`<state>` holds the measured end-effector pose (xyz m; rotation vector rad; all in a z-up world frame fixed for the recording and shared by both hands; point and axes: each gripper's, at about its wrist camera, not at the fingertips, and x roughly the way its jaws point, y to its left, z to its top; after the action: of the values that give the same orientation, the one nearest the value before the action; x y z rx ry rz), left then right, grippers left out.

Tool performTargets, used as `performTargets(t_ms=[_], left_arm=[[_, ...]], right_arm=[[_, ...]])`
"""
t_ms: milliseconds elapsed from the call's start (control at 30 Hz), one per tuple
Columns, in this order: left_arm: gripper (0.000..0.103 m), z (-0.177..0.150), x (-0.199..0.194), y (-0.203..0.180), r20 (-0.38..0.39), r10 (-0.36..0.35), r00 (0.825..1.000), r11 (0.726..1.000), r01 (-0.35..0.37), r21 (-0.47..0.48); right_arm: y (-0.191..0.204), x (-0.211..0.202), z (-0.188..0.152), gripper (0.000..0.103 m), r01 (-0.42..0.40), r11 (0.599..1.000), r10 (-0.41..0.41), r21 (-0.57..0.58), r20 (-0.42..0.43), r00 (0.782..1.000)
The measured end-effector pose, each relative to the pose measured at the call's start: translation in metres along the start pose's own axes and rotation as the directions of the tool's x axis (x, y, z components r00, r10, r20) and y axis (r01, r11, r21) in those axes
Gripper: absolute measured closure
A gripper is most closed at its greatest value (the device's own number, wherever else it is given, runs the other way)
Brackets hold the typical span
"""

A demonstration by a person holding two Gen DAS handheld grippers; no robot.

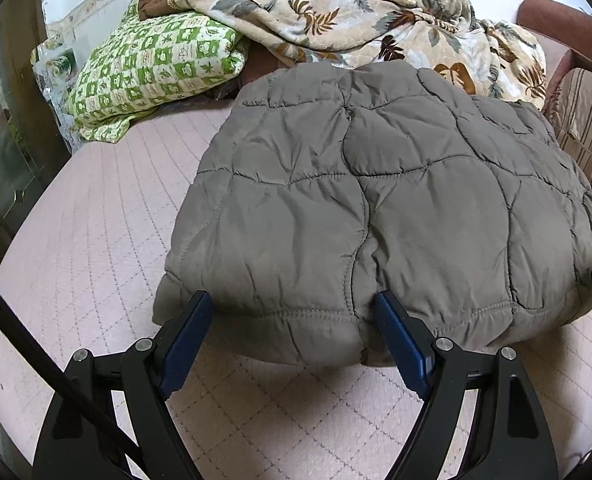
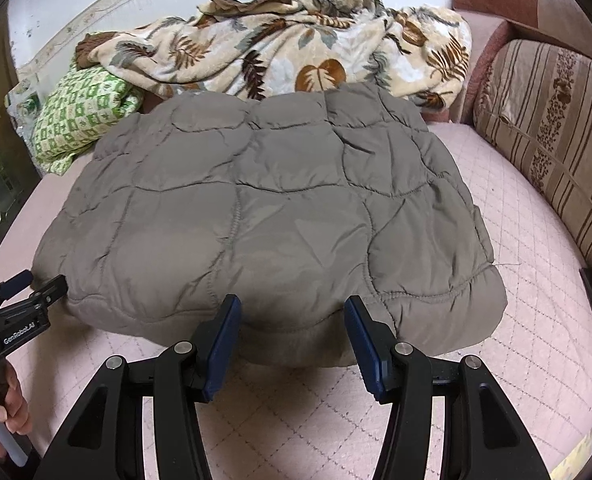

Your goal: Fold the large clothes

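Observation:
A grey-brown quilted jacket (image 1: 376,200) lies folded into a thick bundle on the pink quilted bed cover (image 1: 96,240); it also shows in the right wrist view (image 2: 264,216). My left gripper (image 1: 294,304) is open, its blue pads on either side of the jacket's near left edge, gripping nothing. My right gripper (image 2: 292,308) is open at the jacket's near edge, right of centre, and empty. The left gripper also shows at the left of the right wrist view (image 2: 36,286), beside the jacket's left corner.
A leaf-patterned blanket (image 1: 376,20) and a green checked pillow (image 1: 156,68) lie behind the jacket. A striped sofa cushion (image 2: 548,140) stands along the right. A glass-fronted cabinet (image 1: 4,140) is at the left edge.

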<state>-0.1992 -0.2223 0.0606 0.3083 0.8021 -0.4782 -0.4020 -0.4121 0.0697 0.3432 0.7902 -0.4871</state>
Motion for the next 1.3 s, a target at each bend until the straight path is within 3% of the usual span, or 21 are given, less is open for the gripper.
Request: performTargets(t_ms=[400,533,867,1133,1300], left_arm=[[0.021,-0.009,-0.011,-0.005,0.024,0.004,1.000,1.000,-0.004,-0.005],[0.021,-0.022,-0.027,-0.009,0.035,-0.026,0.999,1.000,0.027,-0.005],[0.021,-0.062,-0.086,-0.031,0.144,-0.074,0.987,0.995,0.064,0.073],[0.021,-0.088,-0.116,-0.032,0.192,-0.087,0.977,0.993,0.070,0.091],[0.021,-0.105,-0.130,-0.027,0.219,-0.076,0.973,0.996,0.063,0.064]], right_arm=[[0.005,0.010,0.000,0.045,0.022,1.000,-0.022,0.007,-0.017,1.000],[0.008,-0.006,-0.010,0.045,0.006,1.000,-0.006,0.001,0.007,1.000],[0.035,-0.060,-0.053,0.045,0.009,0.996,-0.001,-0.090,0.094,0.996],[0.045,-0.086,-0.085,0.044,-0.018,0.993,0.031,-0.114,0.112,0.993],[0.052,-0.102,-0.102,0.044,0.012,0.992,0.008,-0.127,0.157,0.988]])
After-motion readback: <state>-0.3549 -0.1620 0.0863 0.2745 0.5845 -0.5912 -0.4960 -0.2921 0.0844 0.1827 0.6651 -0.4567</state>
